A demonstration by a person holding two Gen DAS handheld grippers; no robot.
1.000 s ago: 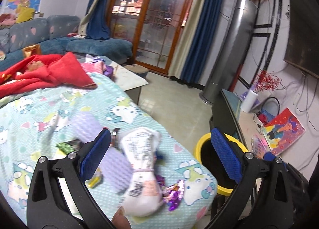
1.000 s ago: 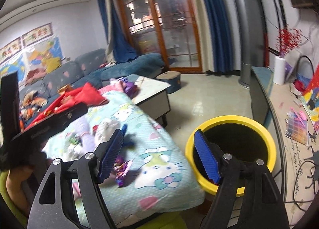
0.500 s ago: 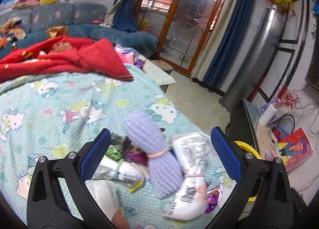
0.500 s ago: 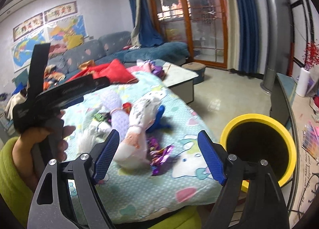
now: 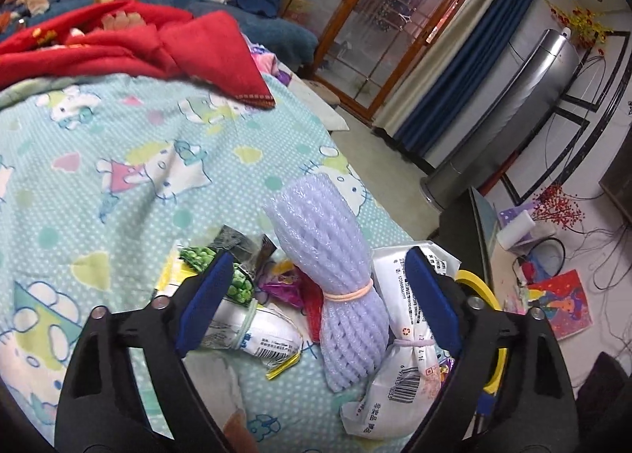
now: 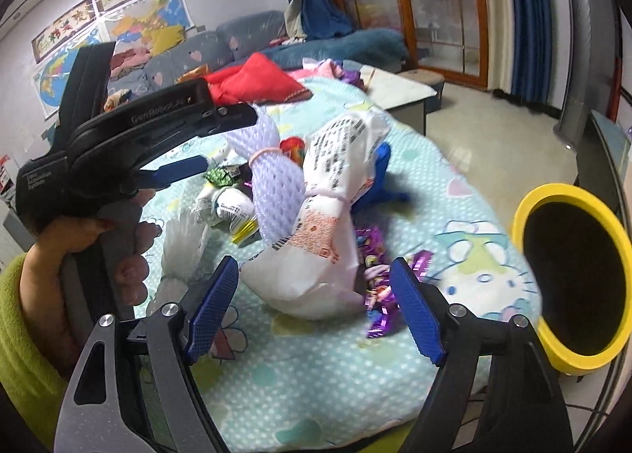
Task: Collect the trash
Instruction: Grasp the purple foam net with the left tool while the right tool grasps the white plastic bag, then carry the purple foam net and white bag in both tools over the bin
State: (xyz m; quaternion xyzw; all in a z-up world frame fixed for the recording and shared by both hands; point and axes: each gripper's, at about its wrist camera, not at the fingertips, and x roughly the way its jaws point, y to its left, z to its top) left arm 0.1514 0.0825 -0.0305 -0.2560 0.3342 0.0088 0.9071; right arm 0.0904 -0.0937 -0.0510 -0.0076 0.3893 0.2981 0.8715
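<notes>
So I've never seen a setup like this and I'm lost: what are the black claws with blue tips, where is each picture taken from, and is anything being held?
No robot here: a person holds a two-finger grabber in each hand, and each grabber carries a camera looking along its blue fingers. One picture comes from the left gripper, the other from the right gripper, which also shows the person's left hand. On the cartoon-print blanket lies trash: a lilac foam net bundle, a white tied bag, purple wrappers. The yellow-rimmed bin stands beside it. Nothing is held yet; the left jaws are closing around the foam bundle, and the right gripper is open.
</notes>
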